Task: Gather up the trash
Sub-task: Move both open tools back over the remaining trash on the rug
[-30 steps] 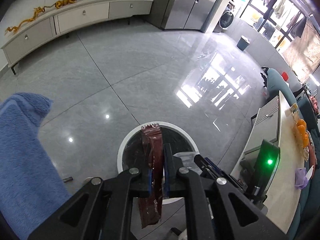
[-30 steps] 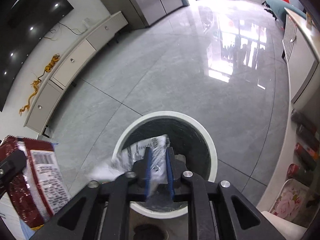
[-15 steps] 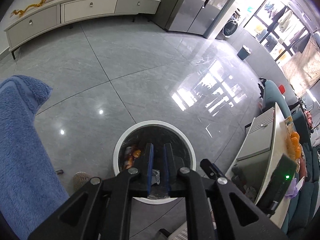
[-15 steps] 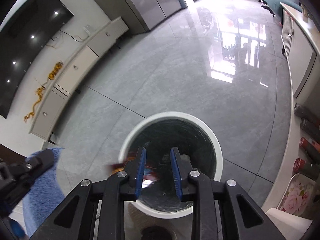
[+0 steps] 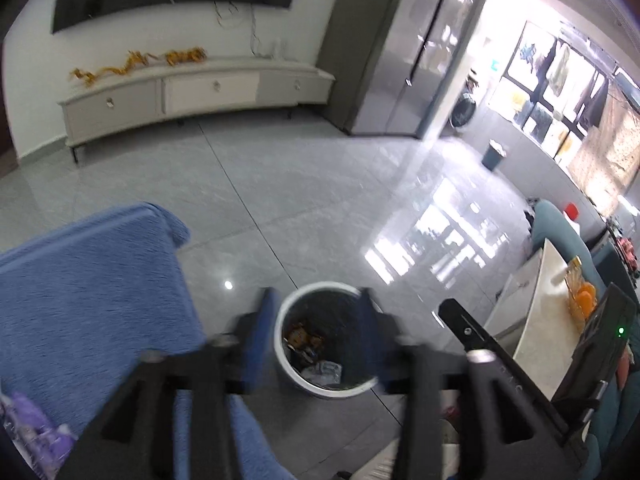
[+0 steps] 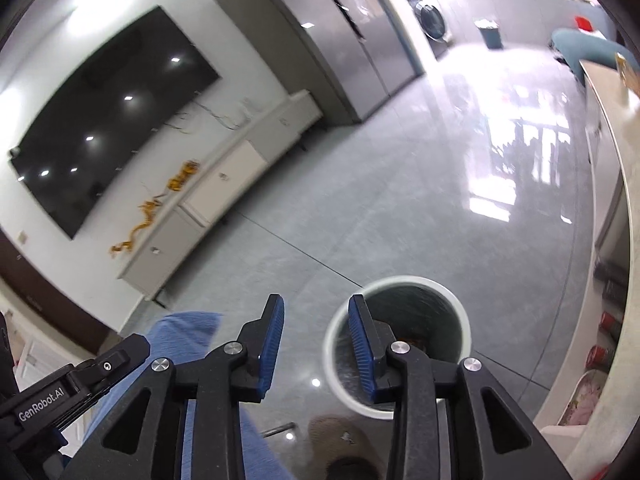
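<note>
Both grippers have let go and pulled back from the bin since a second ago. On the left, the left gripper [image 5: 316,336] is spread wide, holding nothing. The trash bin [image 5: 280,344] sits on the floor with wrappers [image 5: 306,338] inside. The right gripper [image 6: 316,344] is spread wide too, empty.
</note>
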`<state>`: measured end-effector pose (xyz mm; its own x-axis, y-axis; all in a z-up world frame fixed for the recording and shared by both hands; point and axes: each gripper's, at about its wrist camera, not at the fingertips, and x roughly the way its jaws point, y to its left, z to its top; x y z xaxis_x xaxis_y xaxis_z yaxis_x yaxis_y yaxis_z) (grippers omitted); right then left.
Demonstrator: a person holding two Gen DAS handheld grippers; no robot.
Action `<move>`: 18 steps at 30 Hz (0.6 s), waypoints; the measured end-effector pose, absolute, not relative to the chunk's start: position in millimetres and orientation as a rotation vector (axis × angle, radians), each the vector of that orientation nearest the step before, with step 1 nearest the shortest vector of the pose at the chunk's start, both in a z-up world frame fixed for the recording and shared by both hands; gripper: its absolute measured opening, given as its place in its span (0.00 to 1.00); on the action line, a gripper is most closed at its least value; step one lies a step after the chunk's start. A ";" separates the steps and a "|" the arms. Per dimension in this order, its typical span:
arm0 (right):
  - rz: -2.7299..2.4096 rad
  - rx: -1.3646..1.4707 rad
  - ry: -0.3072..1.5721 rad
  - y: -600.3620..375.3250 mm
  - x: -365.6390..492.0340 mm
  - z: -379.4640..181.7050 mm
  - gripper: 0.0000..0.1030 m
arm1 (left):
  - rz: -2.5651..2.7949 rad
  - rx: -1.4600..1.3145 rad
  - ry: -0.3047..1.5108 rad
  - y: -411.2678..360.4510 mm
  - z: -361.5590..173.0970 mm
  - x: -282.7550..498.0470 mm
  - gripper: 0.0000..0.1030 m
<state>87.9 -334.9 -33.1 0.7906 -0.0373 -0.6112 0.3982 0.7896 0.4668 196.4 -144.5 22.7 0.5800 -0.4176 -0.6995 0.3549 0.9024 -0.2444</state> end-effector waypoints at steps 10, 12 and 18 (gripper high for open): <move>-0.095 0.502 0.517 -273.0 46.9 30.1 0.32 | -0.346 -0.126 0.640 -54.7 92.9 112.1 0.58; -0.065 0.481 0.497 -262.1 40.3 41.5 0.32 | -0.313 -0.121 0.615 -35.6 101.9 98.7 0.58; 0.025 0.420 0.444 -225.2 27.4 66.1 0.32 | -0.235 -0.132 0.567 19.8 124.3 60.4 0.58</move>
